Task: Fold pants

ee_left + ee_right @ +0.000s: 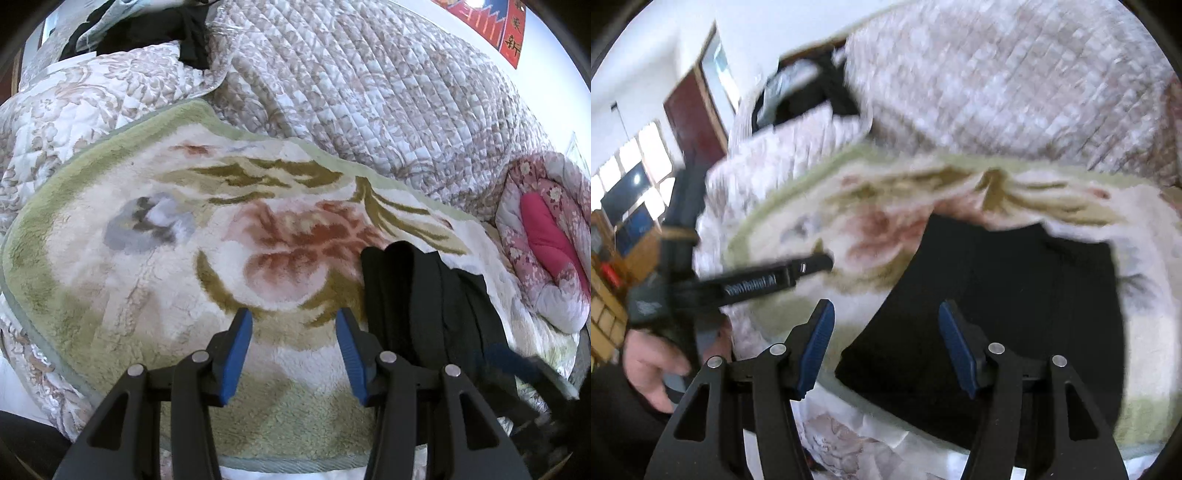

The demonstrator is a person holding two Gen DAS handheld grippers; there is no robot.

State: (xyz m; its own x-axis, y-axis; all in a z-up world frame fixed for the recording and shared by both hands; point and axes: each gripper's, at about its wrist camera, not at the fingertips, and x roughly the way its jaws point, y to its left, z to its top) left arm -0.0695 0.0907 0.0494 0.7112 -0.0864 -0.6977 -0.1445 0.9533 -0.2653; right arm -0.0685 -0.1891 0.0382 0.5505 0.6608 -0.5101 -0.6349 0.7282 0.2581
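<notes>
The black pants (424,295) lie bunched in folds on a floral fleece blanket (147,266), just right of my left gripper (293,317). That gripper is open with only blanket between its blue pads. In the right wrist view, which is blurred, the pants (1015,295) spread as a dark mass on the blanket (1145,295). My right gripper (884,306) hovers over their left edge, open, its pads touching no cloth. The left gripper (798,275) also shows there from the side, held by a hand (650,365).
A quilted beige bedspread (369,92) rises behind the blanket. More dark clothes (147,33) lie at its far left top. A pink floral comforter (546,236) is bundled at the right. A dark door (694,114) and windows (635,173) stand left of the bed.
</notes>
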